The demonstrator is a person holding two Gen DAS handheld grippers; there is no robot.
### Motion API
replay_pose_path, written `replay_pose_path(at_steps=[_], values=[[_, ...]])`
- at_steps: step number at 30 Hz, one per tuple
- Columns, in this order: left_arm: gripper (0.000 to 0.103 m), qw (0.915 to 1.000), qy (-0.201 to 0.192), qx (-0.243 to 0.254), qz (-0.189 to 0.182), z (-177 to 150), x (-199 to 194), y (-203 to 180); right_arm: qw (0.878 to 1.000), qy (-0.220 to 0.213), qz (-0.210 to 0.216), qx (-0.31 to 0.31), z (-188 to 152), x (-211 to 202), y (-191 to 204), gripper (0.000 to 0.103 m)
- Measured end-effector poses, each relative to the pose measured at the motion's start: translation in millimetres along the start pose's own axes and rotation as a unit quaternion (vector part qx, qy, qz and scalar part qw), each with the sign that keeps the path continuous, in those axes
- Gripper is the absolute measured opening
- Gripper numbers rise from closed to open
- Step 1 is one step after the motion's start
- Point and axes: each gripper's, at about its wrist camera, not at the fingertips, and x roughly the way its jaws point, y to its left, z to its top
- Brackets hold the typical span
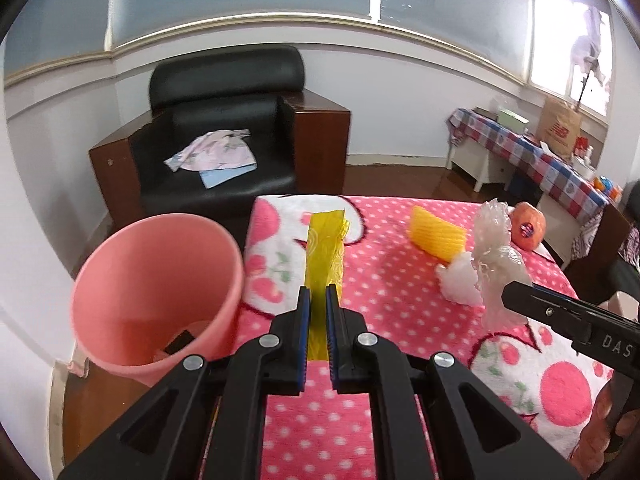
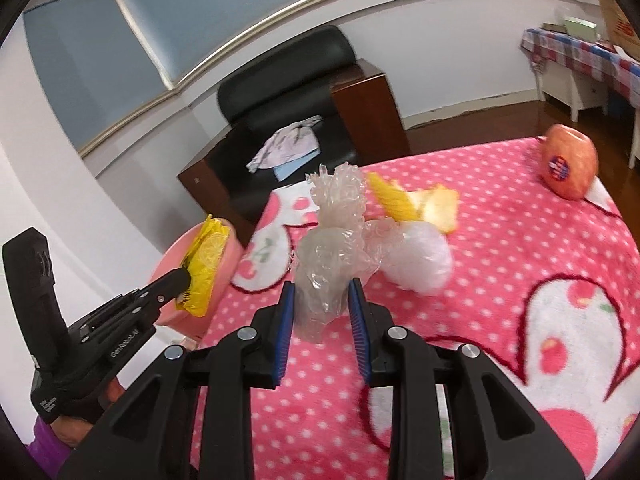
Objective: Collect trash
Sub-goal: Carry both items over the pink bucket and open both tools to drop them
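My left gripper [image 1: 317, 294] is shut on a yellow lemon-print wrapper [image 1: 324, 248], held edge-on beside the pink bin [image 1: 160, 292]. In the right wrist view the left gripper [image 2: 182, 280] holds the wrapper [image 2: 206, 266] in front of the bin [image 2: 230, 256]. My right gripper [image 2: 322, 292] is shut on a crumpled clear plastic bag [image 2: 332, 248] above the pink dotted blanket [image 2: 500, 280]. In the left wrist view the right gripper [image 1: 506, 296] holds the bag [image 1: 496, 256]. A white plastic wad [image 2: 420, 262] and yellow foam netting [image 2: 416, 204] lie behind the bag.
An apple with a sticker [image 2: 568, 168] sits at the blanket's far right. The bin holds a small dark item [image 1: 178, 344]. A black armchair [image 1: 224, 128] with cloth on it stands behind. A side table with a checked cloth [image 1: 552, 164] is at the right.
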Motion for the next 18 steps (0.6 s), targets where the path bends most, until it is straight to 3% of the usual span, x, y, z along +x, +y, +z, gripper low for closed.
replay_pose_path(at_steps=[18], values=[[0.007,0.9911,-0.027,-0.078,0.105,-8.3,-18.4,114.7,0.992,0.053,0.102,-0.057,34.0,85.2,102.1,0.028]])
